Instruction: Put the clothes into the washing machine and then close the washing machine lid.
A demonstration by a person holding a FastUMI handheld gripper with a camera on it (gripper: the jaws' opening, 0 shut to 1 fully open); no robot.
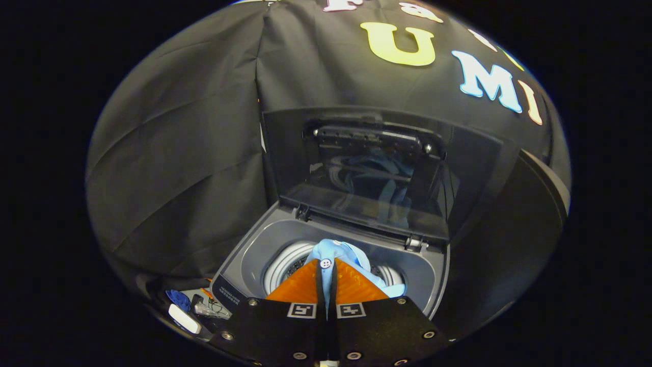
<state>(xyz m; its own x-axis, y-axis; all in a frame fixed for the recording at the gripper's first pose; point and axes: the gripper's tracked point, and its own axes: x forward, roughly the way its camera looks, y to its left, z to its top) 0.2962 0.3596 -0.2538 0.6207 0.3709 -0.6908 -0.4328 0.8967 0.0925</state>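
1. Here the gripper (326, 278) hangs over the open top-loading grey washing machine (244, 260), its fingers pressed nearly together and clamping a fold of the light blue cloth garment (340, 251).

2. The garment bunches just ahead of the fingertips, toward 12 o'clock, with more of it trailing off past the right finger at about 3 o'clock. A small white button (326, 263) sits right at the tips. The cloth hangs over the pale ribbed drum (285, 265); whether any of it already rests inside cannot be told.

3. The dark glass lid (367, 173) stands raised at 12 o'clock behind the opening, hinged at the machine's rear edge, and it mirrors the blue cloth.

4. The step in hand looks like the drop. To do it well, the operator would lower the fingers until the bundle sits clearly inside the drum's ring, then part them fully so the fold slips free without clinging.

5. The trailing part at 3 o'clock needs care: if it drapes over the grey rim, the lid may not shut flat. Centring the bundle before release should avoid this.

6. Small clutter, including a blue item (178, 299), lies at 8 o'clock beside the machine.
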